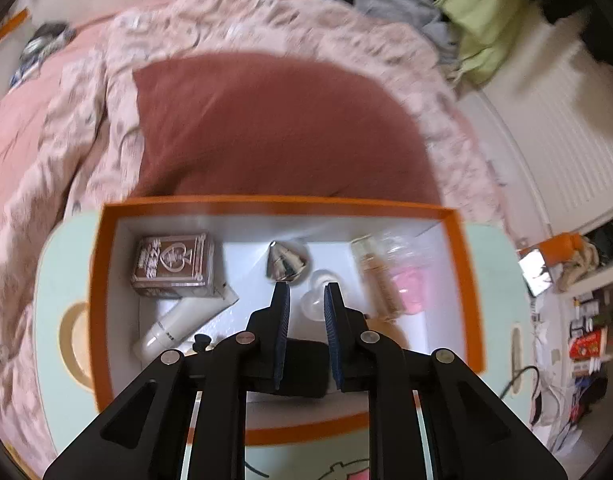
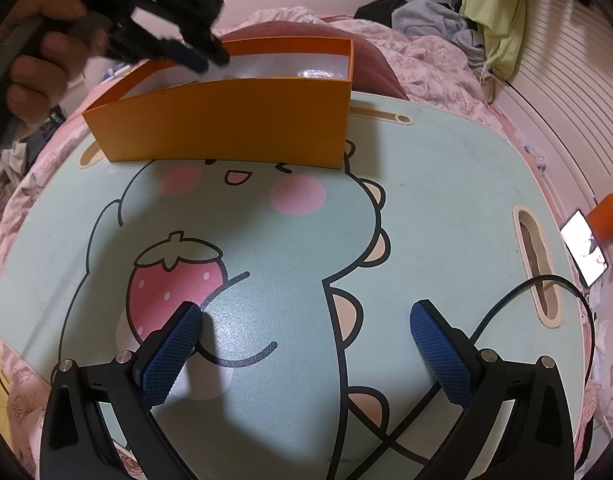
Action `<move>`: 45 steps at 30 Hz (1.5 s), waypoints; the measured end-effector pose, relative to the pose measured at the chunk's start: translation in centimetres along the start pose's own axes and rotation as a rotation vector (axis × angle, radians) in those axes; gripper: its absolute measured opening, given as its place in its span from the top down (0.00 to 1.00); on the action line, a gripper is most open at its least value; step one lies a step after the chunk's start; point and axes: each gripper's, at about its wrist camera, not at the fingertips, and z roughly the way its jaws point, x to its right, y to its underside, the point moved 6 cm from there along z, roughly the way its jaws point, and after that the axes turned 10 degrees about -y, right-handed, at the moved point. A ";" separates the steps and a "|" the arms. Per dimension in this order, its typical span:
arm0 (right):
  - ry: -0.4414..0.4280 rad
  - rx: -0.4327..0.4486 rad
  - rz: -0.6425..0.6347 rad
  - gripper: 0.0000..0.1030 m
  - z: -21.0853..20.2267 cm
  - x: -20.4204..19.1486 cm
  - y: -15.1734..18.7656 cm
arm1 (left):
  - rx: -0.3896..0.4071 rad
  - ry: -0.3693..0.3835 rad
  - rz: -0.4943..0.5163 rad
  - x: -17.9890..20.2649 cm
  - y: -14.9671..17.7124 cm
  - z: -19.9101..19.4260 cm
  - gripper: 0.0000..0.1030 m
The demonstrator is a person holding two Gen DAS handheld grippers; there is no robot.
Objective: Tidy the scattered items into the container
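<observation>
Left gripper [image 1: 306, 296] over box [image 1: 458, 280], fingers near together, gripping nothing visible; cards [image 1: 172, 266], tube [image 1: 186, 320], cone [image 1: 286, 266], bottle [image 1: 380, 280] just beyond in box. Right gripper [image 2: 306, 344] spread, empty, over bare table [image 2: 446, 200]. Best lifted straight up, clear of far rim.

One orange box [image 1: 462, 280] on one mint lap table [image 2: 446, 200]. Inside the box: one brown card pack [image 1: 172, 266] far left, one white tube [image 1: 182, 326] near left, one silver cone [image 1: 286, 264] in the middle, one clear heart-shaped piece [image 1: 312, 300], one tan bottle [image 1: 376, 276], one pink item [image 1: 412, 286] right. Two grippers.
</observation>
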 end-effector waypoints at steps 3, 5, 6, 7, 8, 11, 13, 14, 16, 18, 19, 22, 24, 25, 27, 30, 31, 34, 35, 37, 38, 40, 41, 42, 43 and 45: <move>0.000 0.000 0.000 0.00 0.0 0.0 0.0 | -0.021 -0.002 -0.021 -0.1 -0.2 1.5 0.82; -0.002 0.000 0.002 0.00 -0.1 0.0 0.0 | -0.003 -0.052 -0.027 -0.2 -0.5 2.3 0.82; -0.009 0.001 0.003 0.00 -0.2 0.0 0.1 | 0.004 -0.063 -0.030 -0.3 -0.7 2.6 0.76; -0.035 0.009 0.009 0.00 -0.3 0.0 0.0 | 0.010 -0.059 -0.035 -0.4 -0.8 2.8 0.73; -0.064 0.027 0.022 0.02 -0.8 0.1 -0.1 | 0.013 -0.057 -0.041 -0.5 -0.8 3.0 0.69; -0.069 0.125 0.057 0.04 -3.8 0.9 -1.8 | 0.015 -0.096 -0.034 -0.9 -0.8 3.8 0.66; -0.078 0.144 0.046 0.04 -4.6 1.0 -3.3 | 0.014 -0.130 -0.021 -1.1 -0.7 4.6 0.65; -0.076 0.143 0.035 0.04 -4.9 0.9 -4.5 | 0.029 -0.133 -0.017 -1.1 -0.8 4.6 0.65; -0.063 0.140 0.024 0.04 -5.2 1.1 -6.6 | 0.031 -0.137 -0.013 -1.0 -0.8 4.6 0.65; -0.056 0.133 0.012 0.04 -5.2 1.4 -8.9 | 0.039 -0.165 0.016 -0.8 -0.8 4.5 0.72; -0.064 0.124 0.007 0.04 -5.0 1.4 -9.8 | 0.045 -0.188 0.031 -0.9 -0.8 4.5 0.72; -0.122 0.067 0.003 0.06 -4.1 0.8 -11.9 | 0.049 -0.189 0.040 -1.2 -0.8 4.5 0.72; -0.159 0.031 0.019 0.09 -3.4 0.5 -13.2 | 0.050 -0.179 0.041 -1.3 -0.8 4.5 0.72; -0.172 0.010 0.030 0.10 -3.0 0.4 -13.8 | 0.055 -0.174 0.043 -1.3 -0.8 4.3 0.72; -0.193 -0.023 0.057 0.14 -2.1 0.9 -14.7 | 0.072 -0.158 0.042 -1.4 -0.8 3.5 0.72; -0.241 -0.094 0.096 0.30 -0.4 1.0 -16.0 | 0.114 -0.090 0.019 -1.7 -0.9 1.1 0.72; -0.248 -0.117 0.099 0.39 0.1 1.0 -16.3 | 0.126 -0.082 0.015 -1.8 -1.0 0.4 0.72; -0.225 -0.199 0.079 0.62 2.3 0.2 -17.2 | 0.140 -0.100 0.027 -2.1 -1.4 -1.0 0.72; -0.209 -0.229 0.070 0.68 3.3 0.0 -17.4 | 0.143 -0.104 0.024 -2.3 -1.6 -1.3 0.72; -0.176 -0.266 0.061 0.70 4.9 -0.1 -17.3 | 0.149 -0.100 0.007 -2.9 -1.8 -1.7 0.72; -0.156 -0.282 0.060 0.70 5.8 0.0 -17.2 | 0.153 -0.100 0.003 -3.3 -1.8 -1.9 0.72; -0.115 -0.297 0.046 0.73 7.0 0.1 -17.5 | 0.158 -0.109 -0.007 -3.8 -1.7 -2.0 0.72; -0.103 -0.305 0.034 0.73 7.3 -0.1 -17.7 | 0.160 -0.115 -0.020 -4.0 -1.6 -2.1 0.72; -0.087 -0.316 0.019 0.73 7.7 -0.4 -17.8 | 0.161 -0.114 -0.020 -4.1 -1.5 -2.2 0.72; -0.058 -0.324 0.002 0.73 8.0 -0.4 -17.9 | 0.164 -0.112 -0.021 -4.1 -1.4 -2.2 0.72; 0.009 -0.335 -0.038 0.84 8.4 -0.3 -18.0 | 0.167 -0.112 -0.025 -4.3 -1.3 -2.3 0.72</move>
